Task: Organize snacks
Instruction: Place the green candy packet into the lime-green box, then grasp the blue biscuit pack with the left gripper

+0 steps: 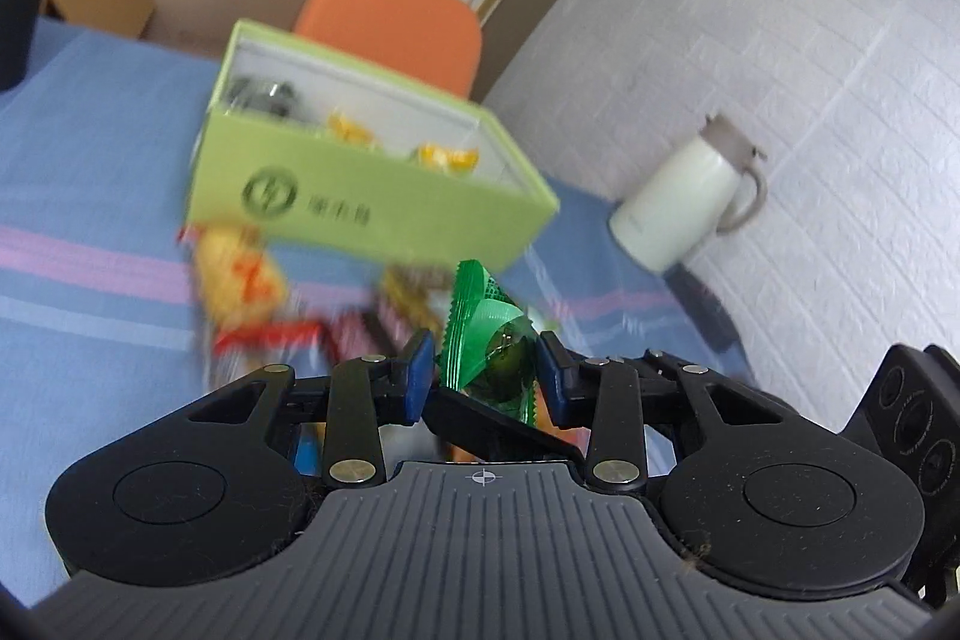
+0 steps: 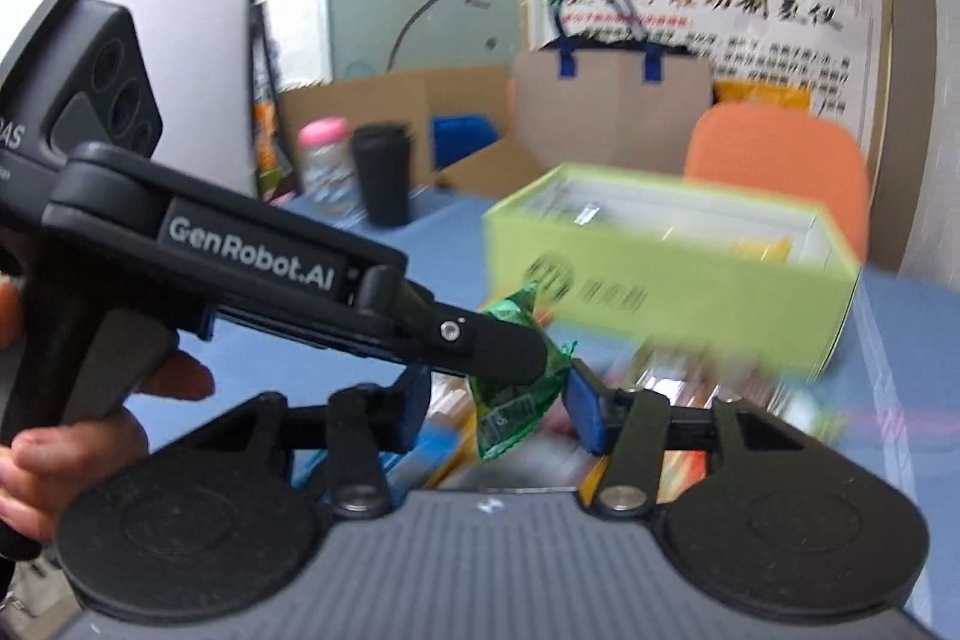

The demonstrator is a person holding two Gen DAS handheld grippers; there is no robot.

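Observation:
A green-wrapped candy hangs in the air between both grippers. My left gripper has its blue pads wide apart around it. A black finger of my right gripper crosses under the candy. In the right wrist view the left gripper's black finger clamps the candy, which sits between my right gripper's parted pads. The lime green box stands open ahead with several wrapped snacks inside; it also shows in the right wrist view.
Loose snack packets lie on the blue striped cloth in front of the box. A white jug stands at the right by the wall. An orange chair, a black cup, a pink-lidded jar and cardboard boxes stand behind.

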